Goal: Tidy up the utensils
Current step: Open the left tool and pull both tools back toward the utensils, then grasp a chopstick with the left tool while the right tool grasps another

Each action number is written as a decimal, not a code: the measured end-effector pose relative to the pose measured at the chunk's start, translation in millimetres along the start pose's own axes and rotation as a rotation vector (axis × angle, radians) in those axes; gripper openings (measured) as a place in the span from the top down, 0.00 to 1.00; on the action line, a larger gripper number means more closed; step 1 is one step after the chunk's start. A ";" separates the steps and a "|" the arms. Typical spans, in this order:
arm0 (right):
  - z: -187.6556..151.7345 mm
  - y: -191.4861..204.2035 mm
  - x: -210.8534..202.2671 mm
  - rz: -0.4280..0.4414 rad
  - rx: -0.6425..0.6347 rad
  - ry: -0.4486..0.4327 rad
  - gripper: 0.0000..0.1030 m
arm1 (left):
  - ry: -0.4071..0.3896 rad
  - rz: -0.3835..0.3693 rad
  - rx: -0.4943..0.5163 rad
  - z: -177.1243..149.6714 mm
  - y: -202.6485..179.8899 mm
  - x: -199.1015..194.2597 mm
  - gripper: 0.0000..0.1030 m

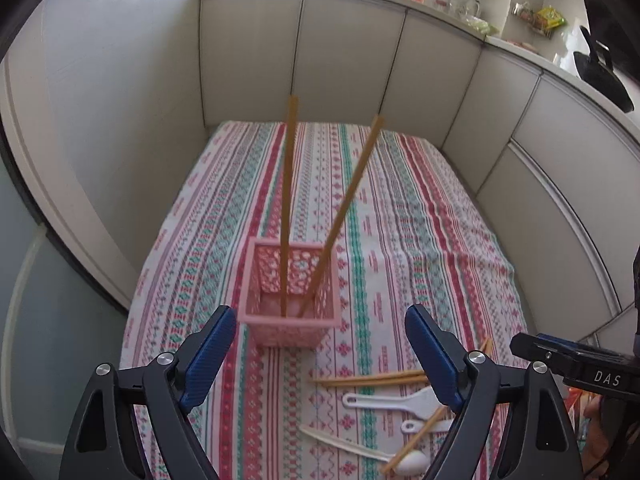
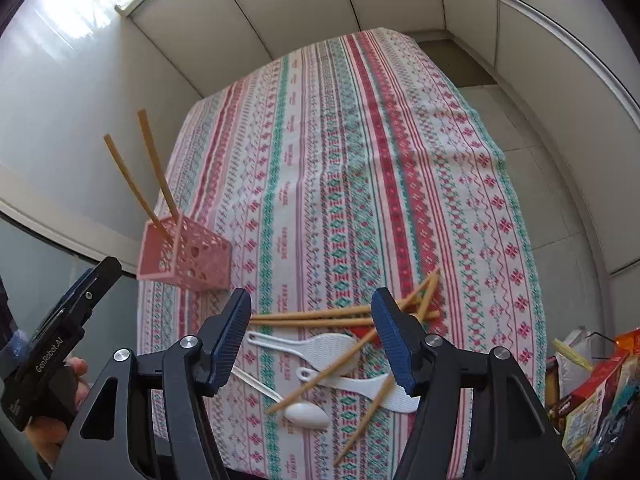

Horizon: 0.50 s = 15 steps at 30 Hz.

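Pink lattice basket [image 1: 290,292] holds two upright bamboo chopsticks [image 1: 289,204]; left gripper [image 1: 320,354] and right gripper [image 2: 310,342] gape empty, loose utensils [image 2: 320,360] near.

The cloth [image 2: 360,160] over the table is white with lengthwise bands of red, pink and teal geometric motifs. The basket [image 1: 290,312] is pink, its walls pierced in a lattice. The chopsticks [image 1: 289,200] are tan wood. The spoons [image 2: 320,350] and the scoop [image 2: 306,414] are plain white. Both grippers are black with ribbed blue pads [image 1: 208,356]. The cabinets [image 1: 352,60] are pale grey.
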State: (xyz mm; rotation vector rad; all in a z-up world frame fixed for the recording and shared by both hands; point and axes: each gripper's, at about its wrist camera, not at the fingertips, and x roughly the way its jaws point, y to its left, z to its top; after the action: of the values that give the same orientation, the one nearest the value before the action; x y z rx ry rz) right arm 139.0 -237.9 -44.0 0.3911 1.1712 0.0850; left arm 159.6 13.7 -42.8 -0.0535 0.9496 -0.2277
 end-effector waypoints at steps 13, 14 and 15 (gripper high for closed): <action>-37.6 -64.6 -7.7 -0.118 0.084 0.067 0.34 | 0.202 -0.040 0.136 -53.9 -43.4 31.6 0.15; -37.6 -70.9 -6.8 -0.125 0.104 0.070 0.33 | 0.215 -0.059 0.143 -54.3 -48.1 34.8 0.15; -37.3 -75.8 -5.2 -0.132 0.120 0.077 0.33 | 0.224 -0.074 0.149 -53.6 -52.6 37.3 0.15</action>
State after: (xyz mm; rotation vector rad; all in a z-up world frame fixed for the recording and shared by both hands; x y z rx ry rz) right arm 92.7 -300.3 -77.7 0.4178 1.2787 -0.0862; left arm 128.1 -42.8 -96.2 0.0759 1.1517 -0.3777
